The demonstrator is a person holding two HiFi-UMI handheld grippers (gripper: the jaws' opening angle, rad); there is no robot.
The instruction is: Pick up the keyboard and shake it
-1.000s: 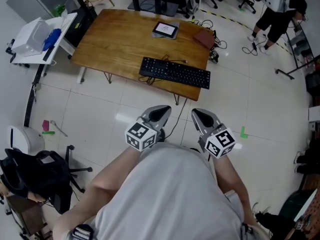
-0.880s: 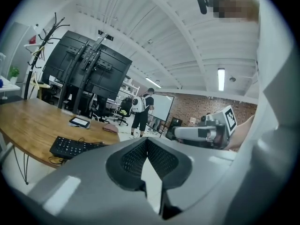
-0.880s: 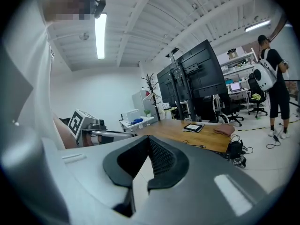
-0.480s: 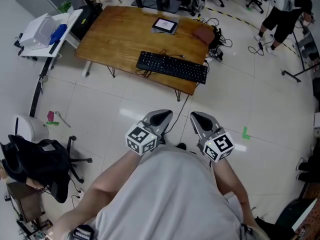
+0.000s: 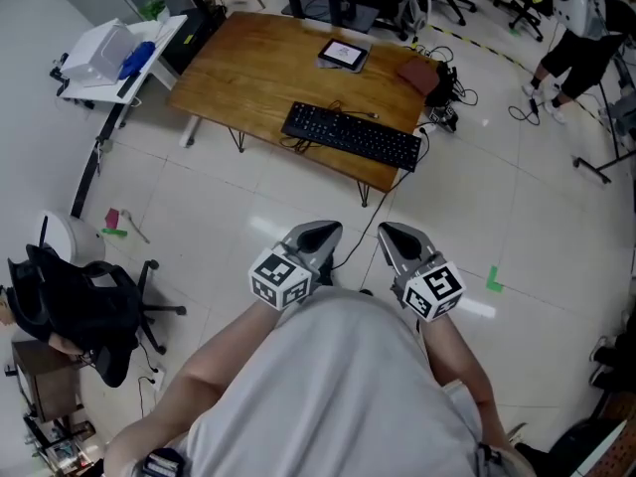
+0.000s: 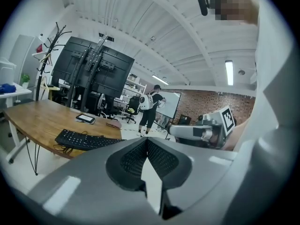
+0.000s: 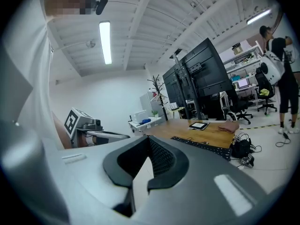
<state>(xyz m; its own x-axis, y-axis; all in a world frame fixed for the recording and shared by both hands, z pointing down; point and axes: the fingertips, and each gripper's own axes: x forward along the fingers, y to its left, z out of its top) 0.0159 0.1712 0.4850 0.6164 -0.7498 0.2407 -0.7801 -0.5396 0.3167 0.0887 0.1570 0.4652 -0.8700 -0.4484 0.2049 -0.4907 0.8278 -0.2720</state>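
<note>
Both the left gripper point(image 5: 320, 233) and the right gripper point(image 5: 398, 235) are clenched empty, well apart from the black keyboard point(image 5: 351, 135), apparently cabled, at the wooden table point(image 5: 248, 58)'s near edge, so lifting and shaking remain.

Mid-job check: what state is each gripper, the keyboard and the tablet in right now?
left gripper: shut, fingers together, nothing between them, short of the table.
right gripper: shut, fingers together, nothing between them, short of the table.
keyboard: lying flat along the table's near edge, not yet picked up.
tablet: lying flat at the table's far side, screen up.
</note>
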